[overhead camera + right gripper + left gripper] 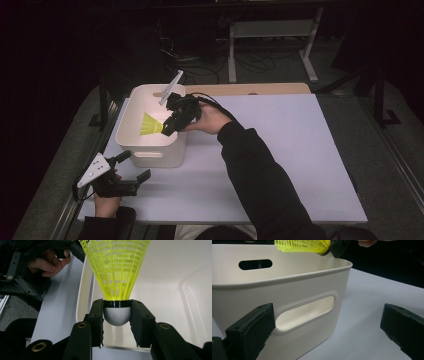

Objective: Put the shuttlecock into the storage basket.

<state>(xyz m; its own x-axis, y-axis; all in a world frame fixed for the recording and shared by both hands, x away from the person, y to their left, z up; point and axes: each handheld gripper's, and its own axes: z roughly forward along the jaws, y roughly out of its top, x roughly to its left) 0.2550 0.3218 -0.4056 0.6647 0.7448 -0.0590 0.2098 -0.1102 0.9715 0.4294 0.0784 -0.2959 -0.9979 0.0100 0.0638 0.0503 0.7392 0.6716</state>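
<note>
Shuttlecock (117,277) clamped by right gripper (117,312) at its cork, skirt seemingly pointing into bin (150,152); left gripper (131,167) apart

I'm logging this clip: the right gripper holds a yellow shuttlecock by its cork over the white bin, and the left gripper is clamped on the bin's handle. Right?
Not quite. The left gripper is open beside the white bin, not clamped on it, as the left gripper view shows. The right gripper does hold the yellow shuttlecock by its cork.

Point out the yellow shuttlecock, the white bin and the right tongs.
Yellow shuttlecock (117,270): right gripper view, on its mesh skirt.
White bin (152,154): high view, on its near wall above the handle slot.
Right tongs (117,315): right gripper view, midway between the jaws clamping the shuttlecock's cork.
</note>
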